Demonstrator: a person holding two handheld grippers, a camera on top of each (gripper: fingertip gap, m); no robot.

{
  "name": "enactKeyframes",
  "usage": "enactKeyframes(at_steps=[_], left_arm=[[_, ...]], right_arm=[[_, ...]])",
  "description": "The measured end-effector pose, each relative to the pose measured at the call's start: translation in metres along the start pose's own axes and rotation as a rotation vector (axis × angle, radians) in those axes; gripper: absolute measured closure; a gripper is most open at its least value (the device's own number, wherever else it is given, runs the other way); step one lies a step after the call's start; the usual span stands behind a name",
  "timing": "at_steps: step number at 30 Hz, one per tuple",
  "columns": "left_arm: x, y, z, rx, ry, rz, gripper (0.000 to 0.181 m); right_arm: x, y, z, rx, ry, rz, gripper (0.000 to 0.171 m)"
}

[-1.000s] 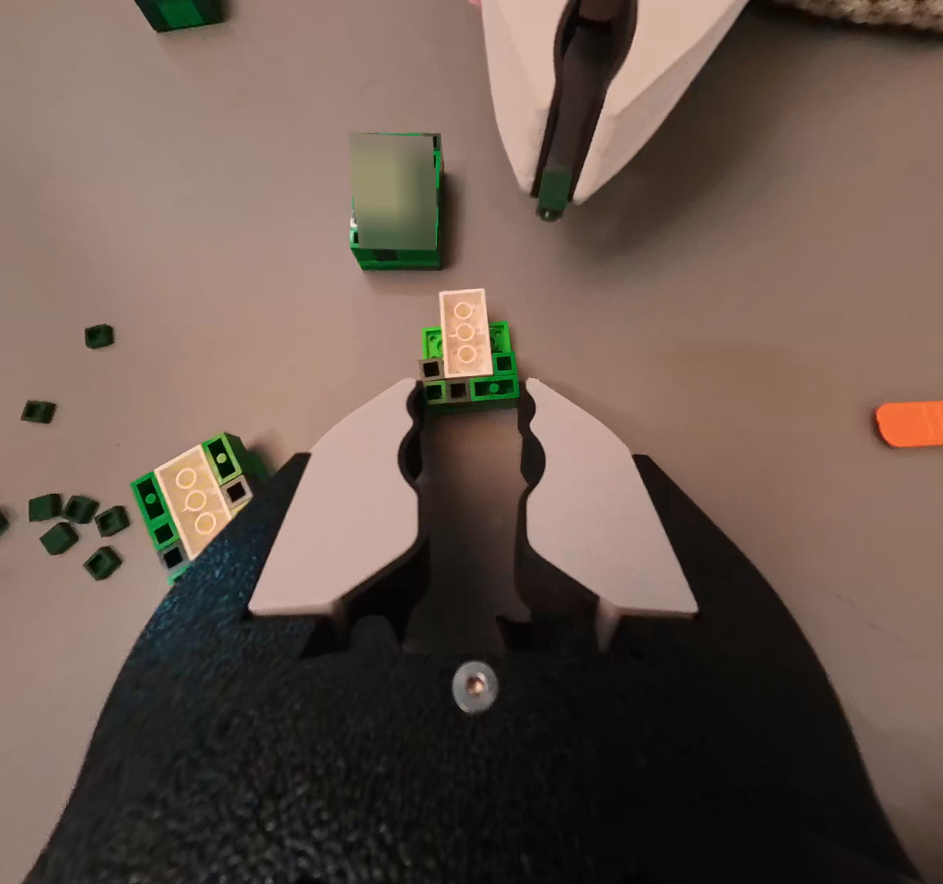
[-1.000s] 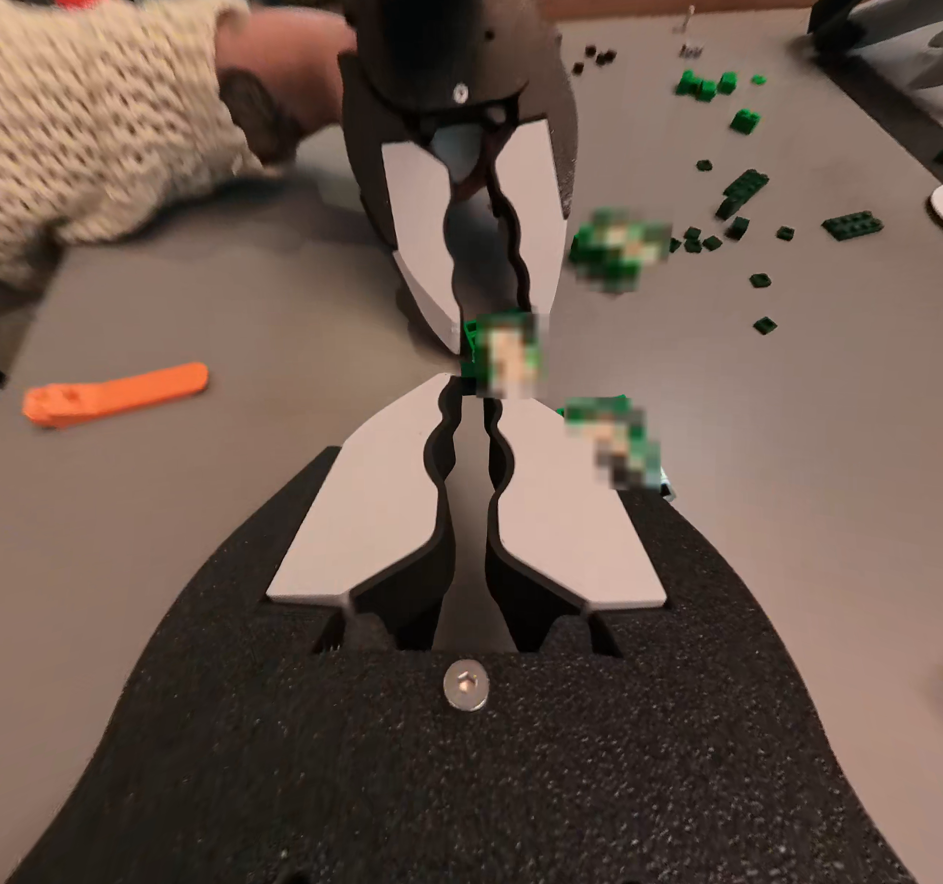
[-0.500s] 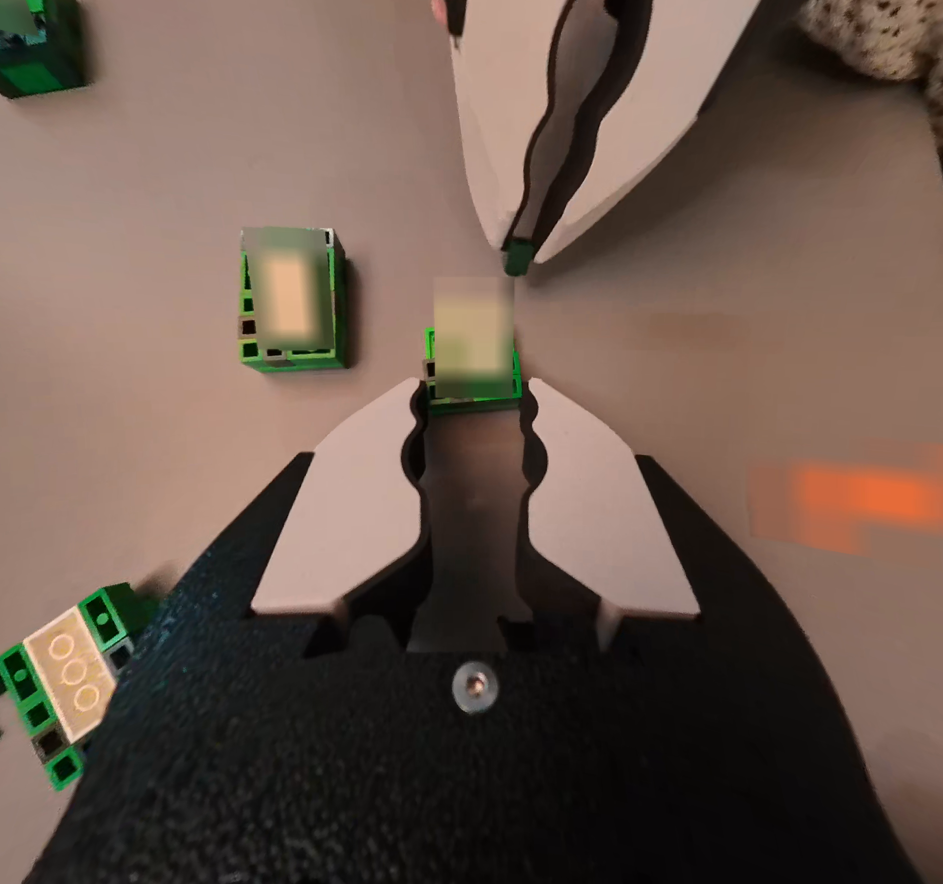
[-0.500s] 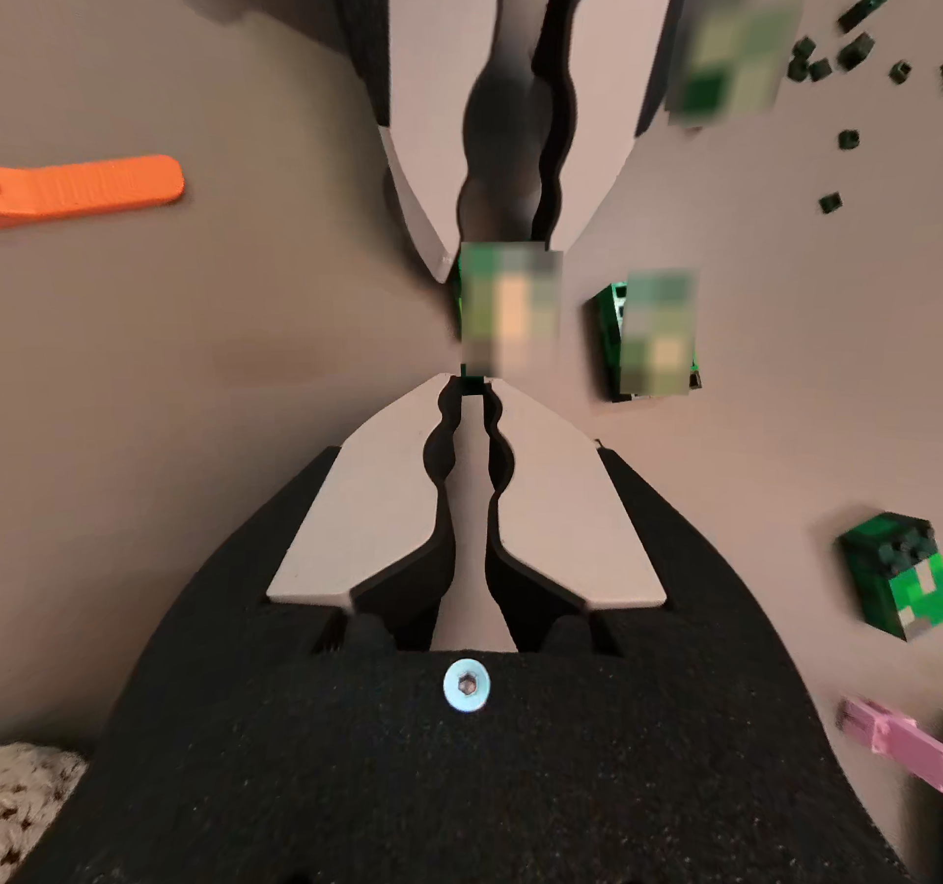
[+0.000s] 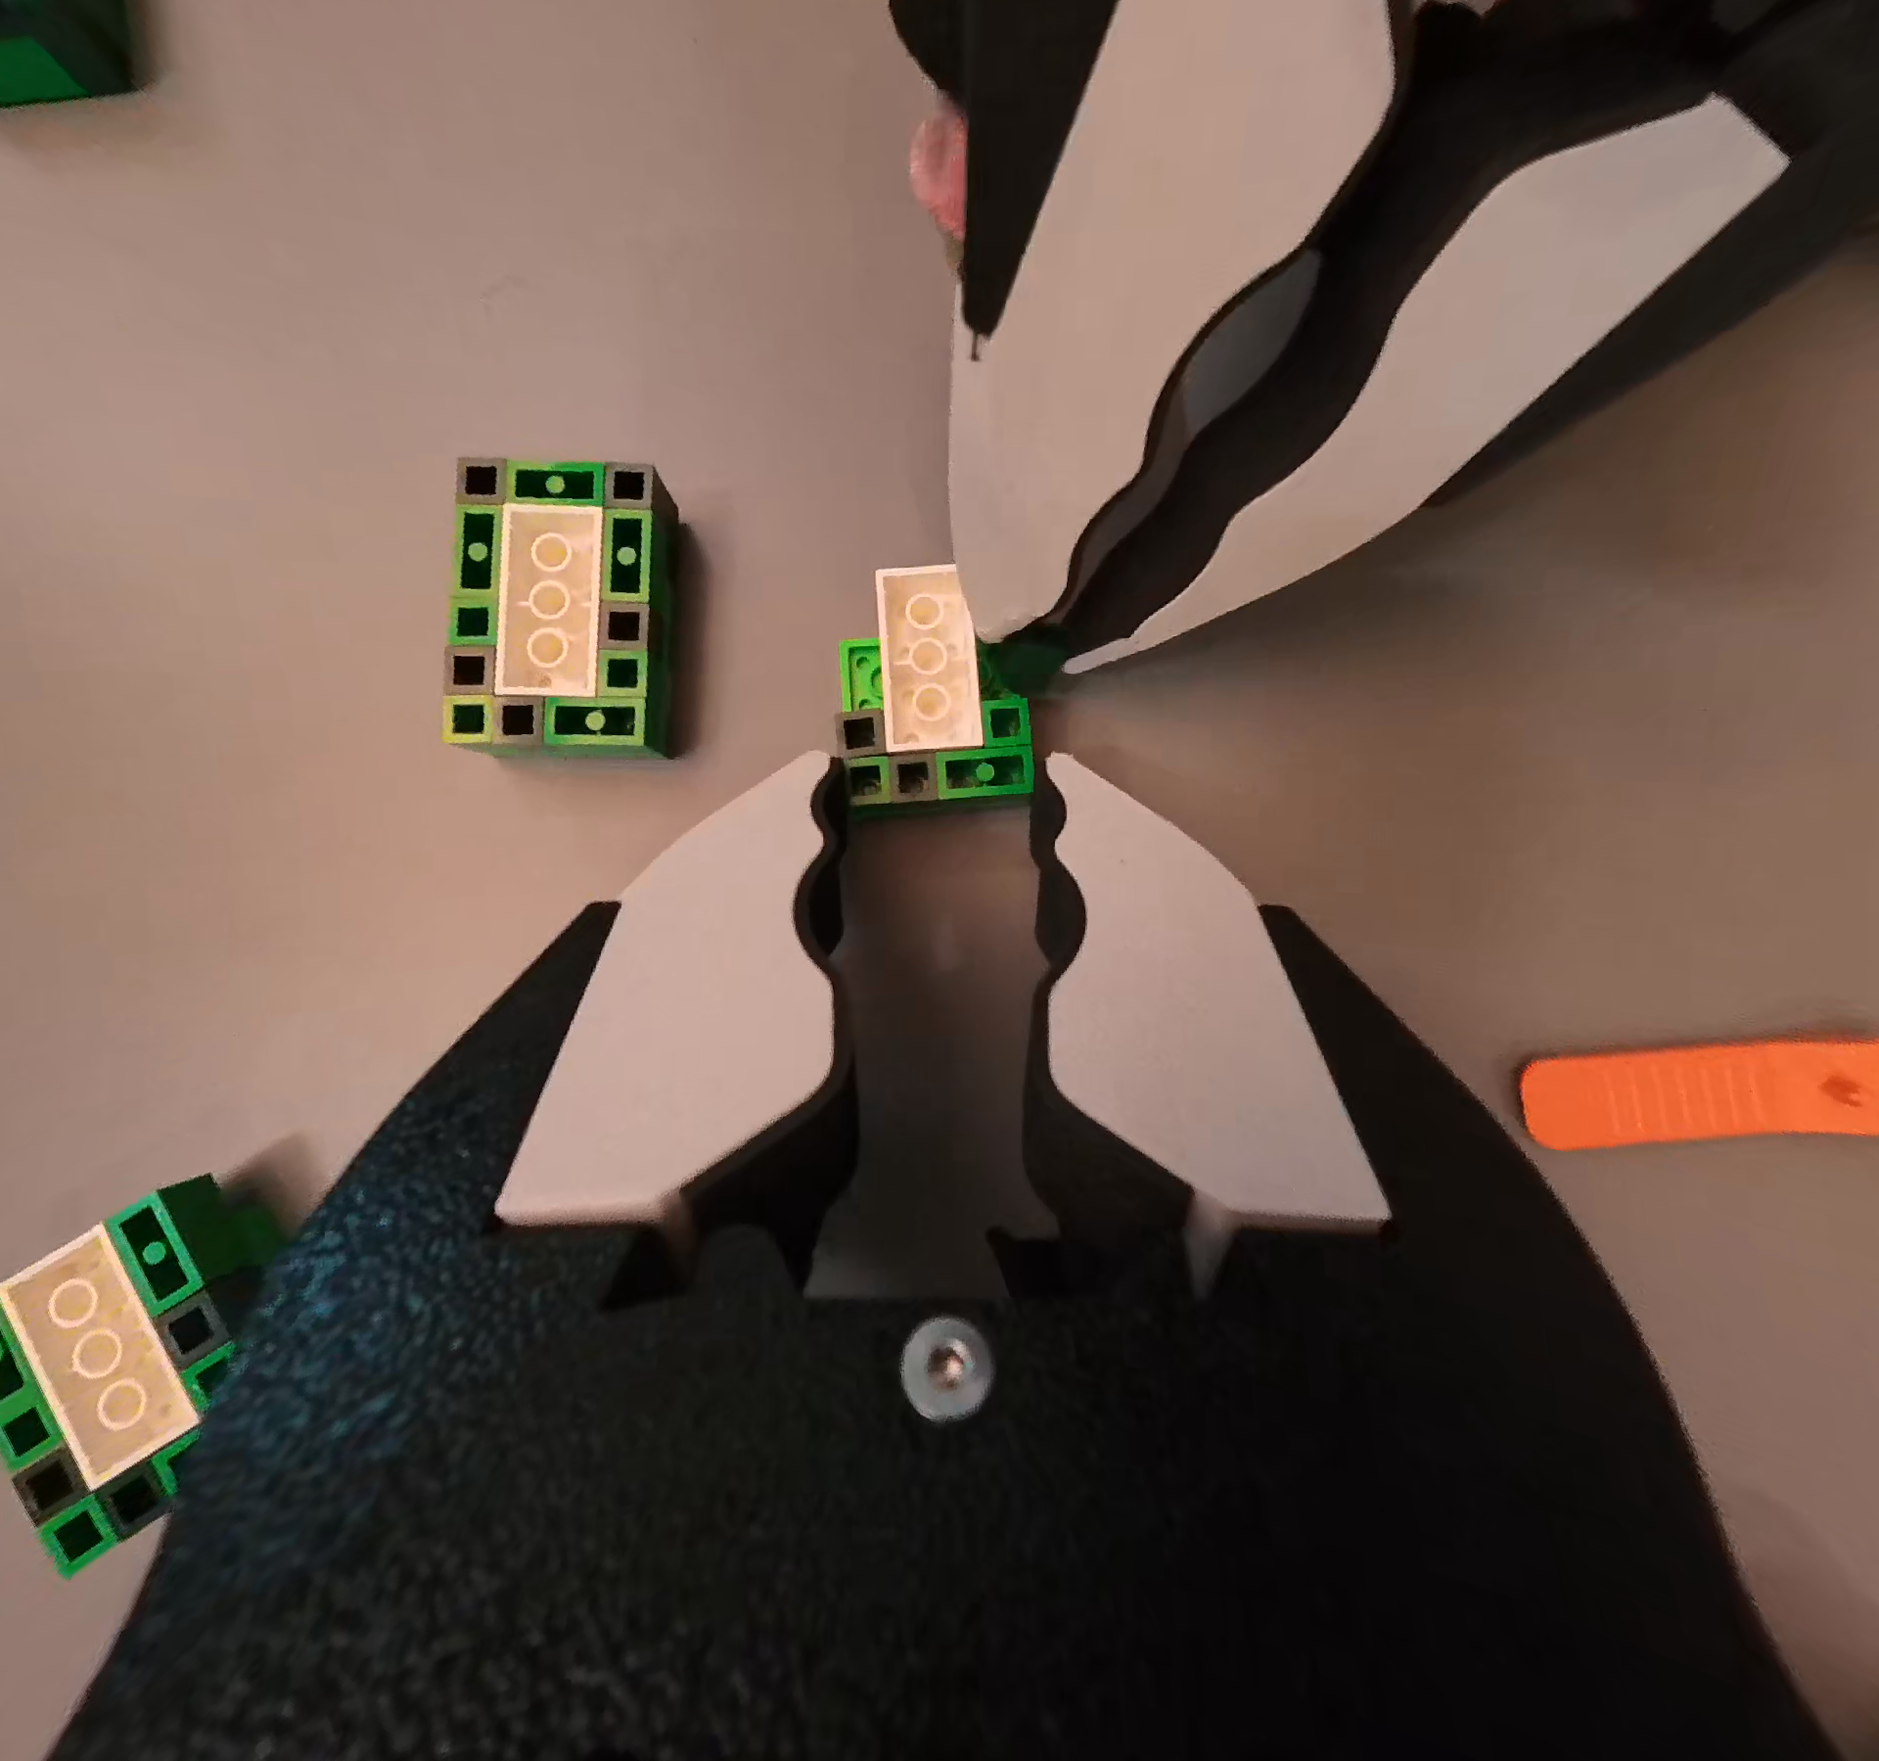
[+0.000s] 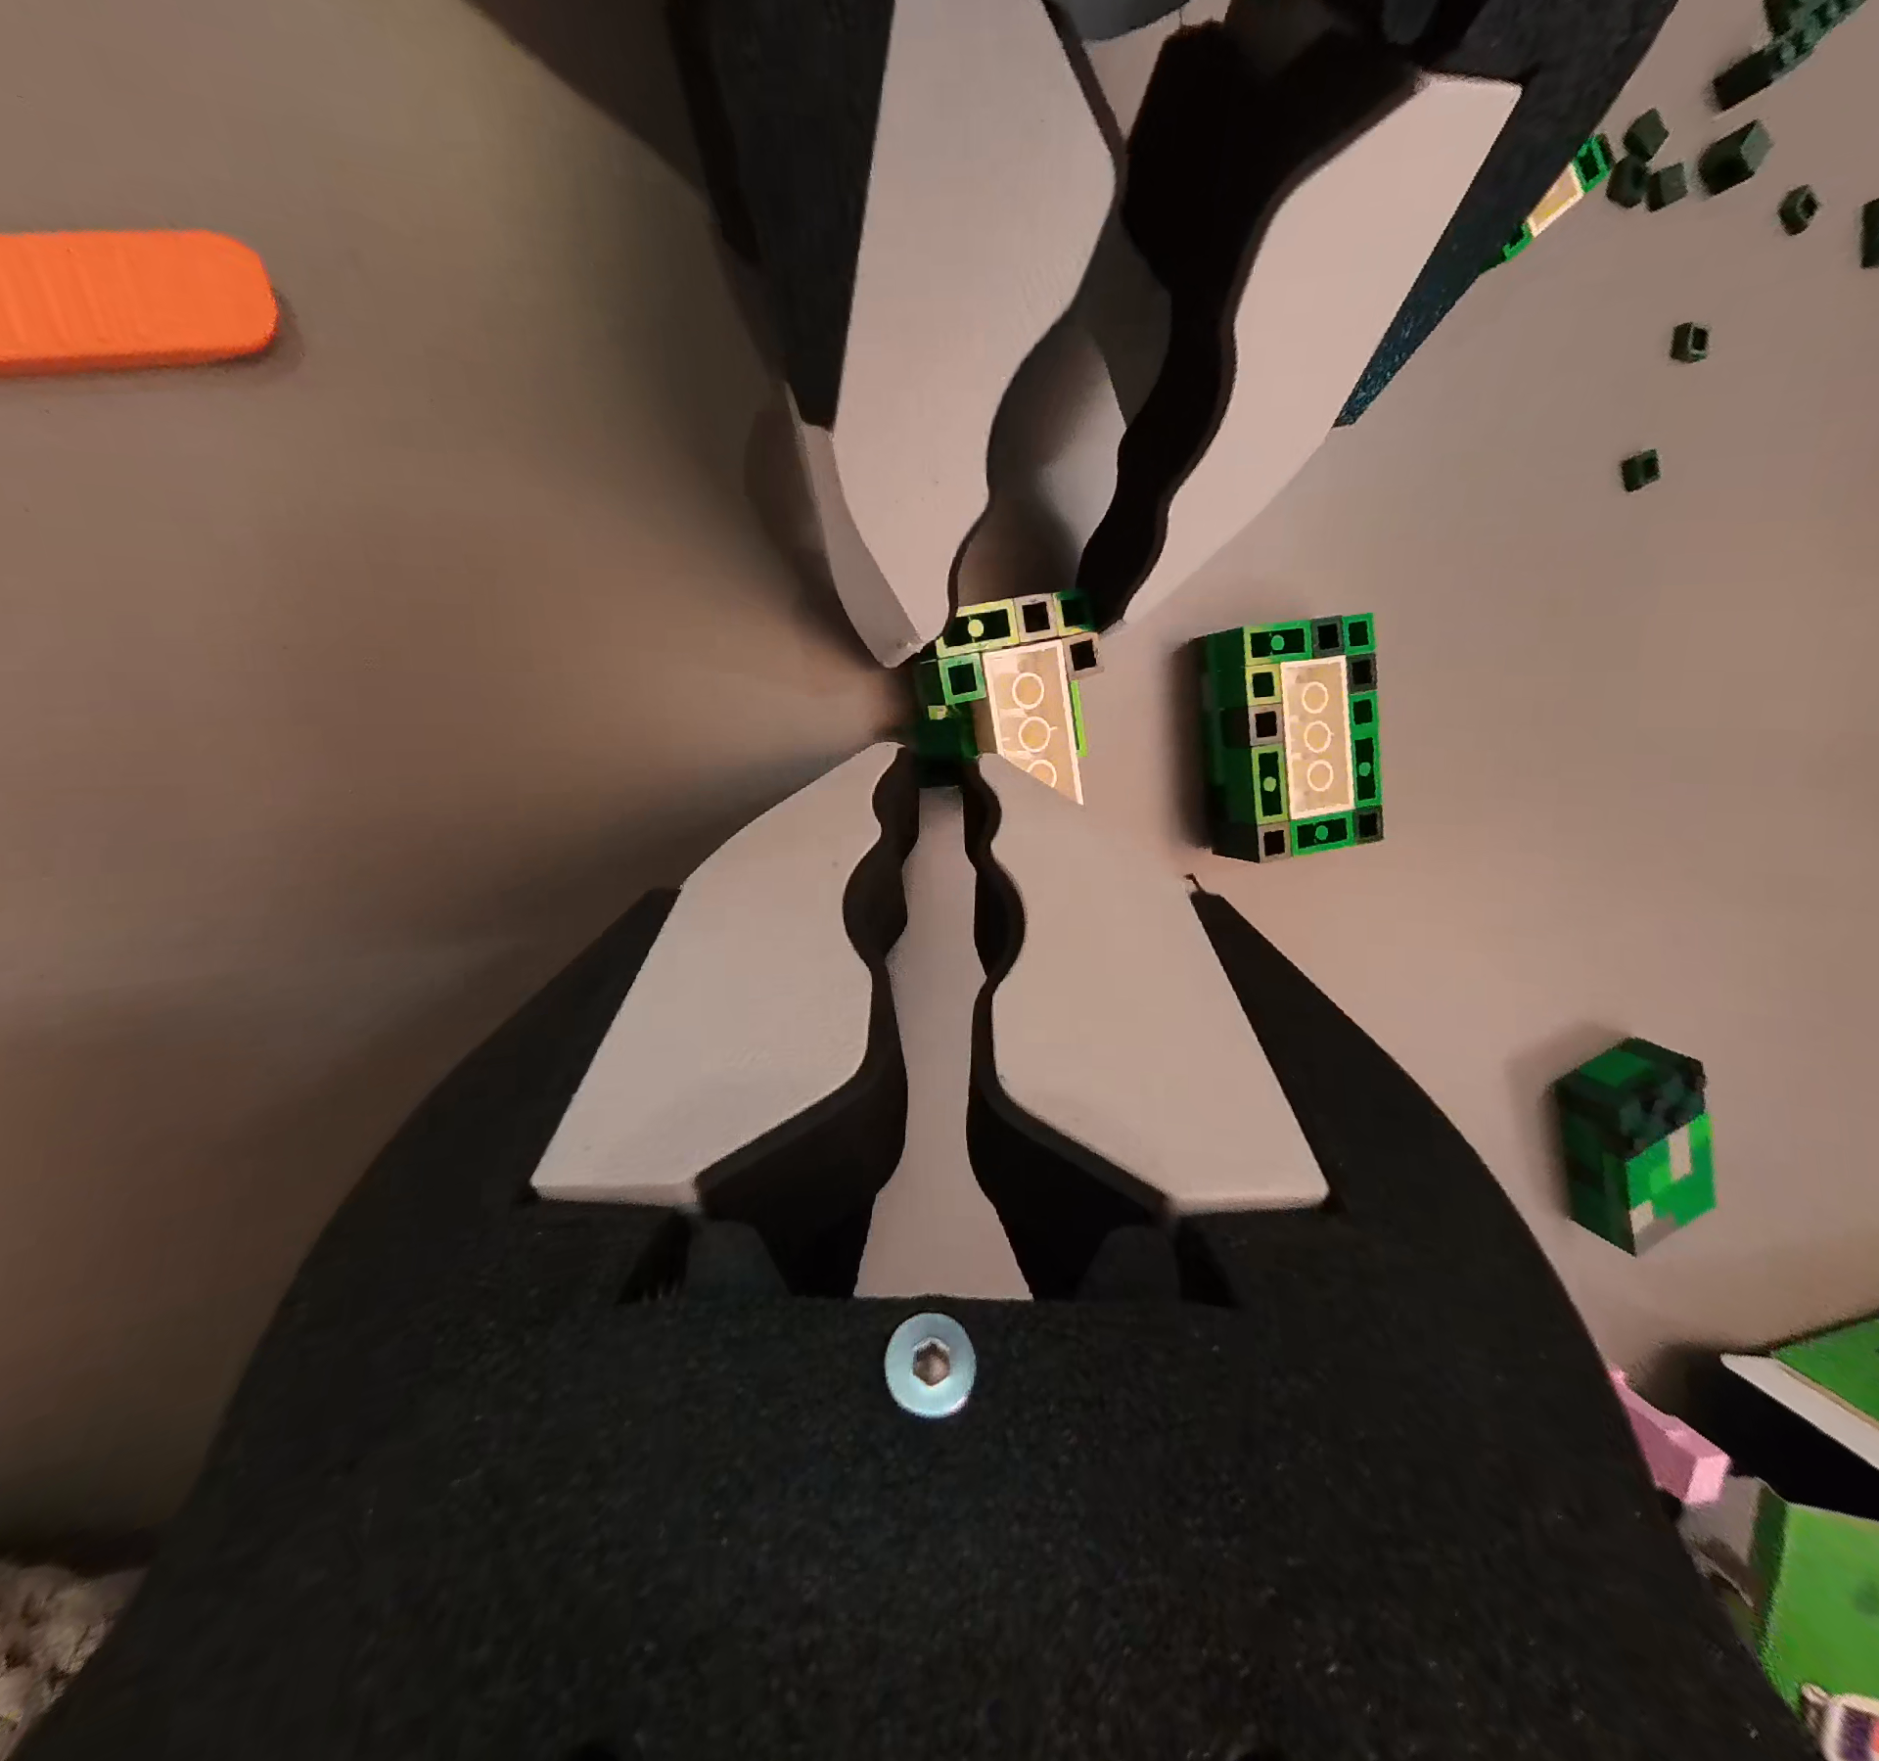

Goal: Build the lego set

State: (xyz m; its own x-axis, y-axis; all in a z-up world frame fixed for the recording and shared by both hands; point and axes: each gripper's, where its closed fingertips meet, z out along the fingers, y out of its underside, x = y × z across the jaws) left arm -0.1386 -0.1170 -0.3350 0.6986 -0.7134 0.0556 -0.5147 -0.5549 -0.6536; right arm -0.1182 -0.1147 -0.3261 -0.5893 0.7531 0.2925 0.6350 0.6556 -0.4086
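Observation:
My left gripper point(image 5: 941, 782) is shut on a small partly built green block point(image 5: 946, 766) with a white three-stud brick point(image 5: 927, 660) on top. My right gripper point(image 6: 941, 761) is shut on a small dark green piece point(image 6: 937, 746). It holds the piece against the block's side, next to the white brick. In the left wrist view the right gripper point(image 5: 1027, 654) comes in from the upper right with the piece point(image 5: 1022, 667) at its tips. In the right wrist view the left gripper point(image 6: 1012, 624) comes in from the top, holding the block point(image 6: 1022, 695).
A finished green block with a white brick point(image 5: 554, 604) point(image 6: 1291, 731) stands beside the work. Another point(image 5: 97, 1356) lies at lower left. An orange brick separator point(image 5: 1708, 1102) point(image 6: 122, 299) lies on the grey table. A green cube point(image 6: 1637, 1143), loose dark green pieces point(image 6: 1678, 176) and a pink part point(image 6: 1668, 1448) lie to the right. The grippers are tip to tip, or close to it.
My right gripper has brought the dark green piece from well away up to the side of the block in my left gripper. Both grippers have stayed shut on their parts.

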Motion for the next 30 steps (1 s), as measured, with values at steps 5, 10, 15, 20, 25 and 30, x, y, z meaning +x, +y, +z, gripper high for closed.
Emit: enactKeyframes(at_steps=[5, 10, 15, 20, 25, 30], left_arm=[[-0.001, 0.0, 0.0, 0.002, -0.003, -0.008, 0.147], [-0.001, 0.0, -0.001, 0.015, 0.012, -0.025, 0.147], [-0.002, 0.0, -0.001, 0.013, 0.002, -0.033, 0.147], [-0.003, 0.0, -0.001, 0.019, 0.008, -0.047, 0.147], [-0.003, 0.0, -0.001, 0.026, 0.015, -0.059, 0.147], [-0.003, 0.0, -0.002, 0.031, 0.021, -0.069, 0.147]], right_arm=[[0.001, -0.001, 0.001, 0.001, 0.005, -0.004, 0.163], [0.003, 0.0, -0.001, 0.001, 0.024, -0.008, 0.163], [0.004, -0.002, 0.002, -0.007, 0.057, -0.05, 0.163], [0.008, -0.005, 0.0, -0.007, 0.113, -0.095, 0.163], [0.011, -0.005, -0.005, 0.046, 0.101, -0.065, 0.163], [0.013, 0.0, -0.002, 0.082, 0.061, -0.028, 0.163]])
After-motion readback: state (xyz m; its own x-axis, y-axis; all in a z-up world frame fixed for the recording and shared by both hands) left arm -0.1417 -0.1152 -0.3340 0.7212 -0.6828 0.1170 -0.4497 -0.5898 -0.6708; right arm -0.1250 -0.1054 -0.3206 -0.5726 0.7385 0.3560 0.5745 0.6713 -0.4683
